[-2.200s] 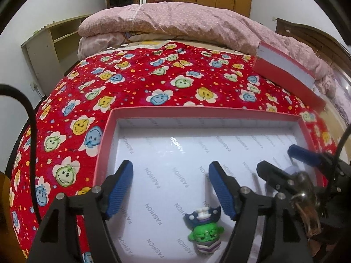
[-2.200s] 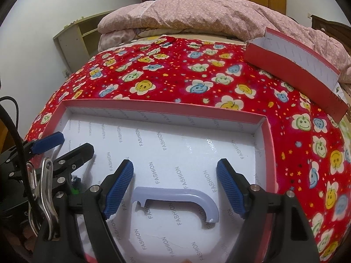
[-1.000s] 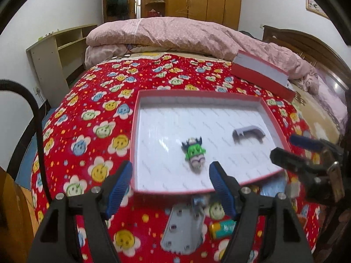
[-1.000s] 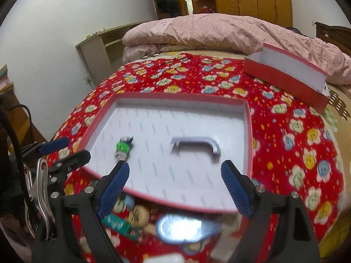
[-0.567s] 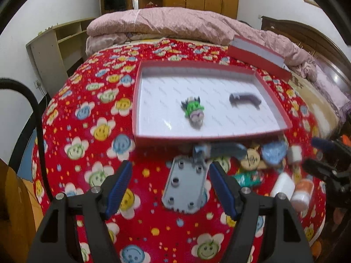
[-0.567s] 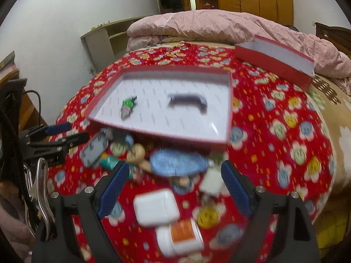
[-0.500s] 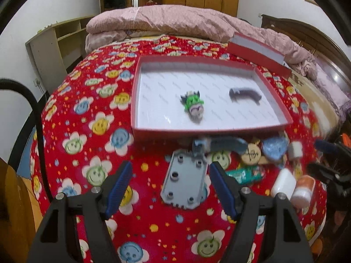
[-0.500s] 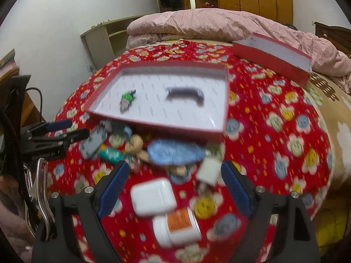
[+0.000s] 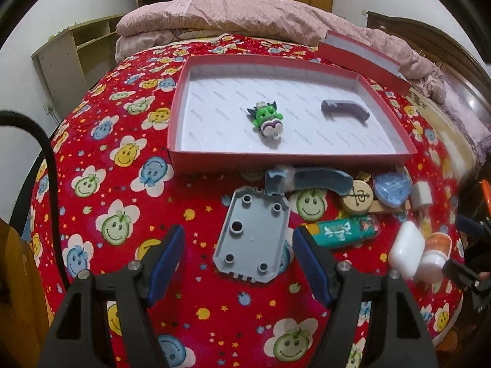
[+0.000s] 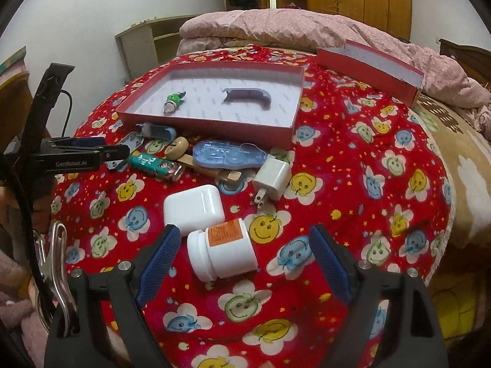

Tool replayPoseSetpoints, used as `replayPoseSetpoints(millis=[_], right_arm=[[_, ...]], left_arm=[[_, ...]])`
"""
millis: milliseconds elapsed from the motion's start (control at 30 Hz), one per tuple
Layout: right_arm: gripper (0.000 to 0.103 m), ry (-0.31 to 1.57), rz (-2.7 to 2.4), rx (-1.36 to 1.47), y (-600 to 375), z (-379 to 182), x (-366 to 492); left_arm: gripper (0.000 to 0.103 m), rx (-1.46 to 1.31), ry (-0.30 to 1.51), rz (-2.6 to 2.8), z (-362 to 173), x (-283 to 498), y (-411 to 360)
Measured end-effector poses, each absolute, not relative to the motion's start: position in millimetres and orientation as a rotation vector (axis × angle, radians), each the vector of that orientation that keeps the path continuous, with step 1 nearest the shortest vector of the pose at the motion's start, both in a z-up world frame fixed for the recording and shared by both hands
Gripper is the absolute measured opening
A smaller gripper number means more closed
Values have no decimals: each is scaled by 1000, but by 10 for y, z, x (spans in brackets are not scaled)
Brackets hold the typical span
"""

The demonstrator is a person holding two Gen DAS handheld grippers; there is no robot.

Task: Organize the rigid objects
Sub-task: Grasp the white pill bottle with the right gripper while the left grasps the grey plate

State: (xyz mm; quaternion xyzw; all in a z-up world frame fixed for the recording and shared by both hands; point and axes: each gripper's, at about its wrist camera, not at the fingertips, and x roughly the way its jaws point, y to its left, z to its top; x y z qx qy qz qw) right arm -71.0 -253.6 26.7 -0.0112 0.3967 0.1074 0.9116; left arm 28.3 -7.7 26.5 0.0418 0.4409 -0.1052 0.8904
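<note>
Red bedspread (image 10: pixel 368 153) with smiley flowers covers the bed. Nearest, the right tongs (image 10: pixel 245 263) stand spread and empty around a white pill bottle (image 10: pixel 222 253) lying on its side, not touching it; a white case (image 10: pixel 193 208) lies just beyond. The left tongs (image 9: pixel 237 259) are spread too, empty, with a grey plate (image 9: pixel 253 236) between the tips. Past these lie a green tube (image 9: pixel 342 231), a blue oval piece (image 10: pixel 228 155) and a white charger (image 10: pixel 273 182). Farther on, the red tray (image 9: pixel 291 161) holds a green figure (image 9: pixel 267 119) and a grey handle (image 9: pixel 345 109), well apart. Behind it rests the lid (image 10: pixel 368 67), then a pink quilt (image 10: pixel 307 30).
</note>
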Motion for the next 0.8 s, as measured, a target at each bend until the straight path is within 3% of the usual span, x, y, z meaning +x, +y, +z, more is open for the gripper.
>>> replayPoseSetpoints(millis=[600,800], right_arm=[[88,887,236,-38,-2379,-11,-650],[89,899,228,-16,-2396,-79,-622]], left_arm=[[78,122,895,-199,141,337,-125],[86,133,893,-195,116,314,-145]])
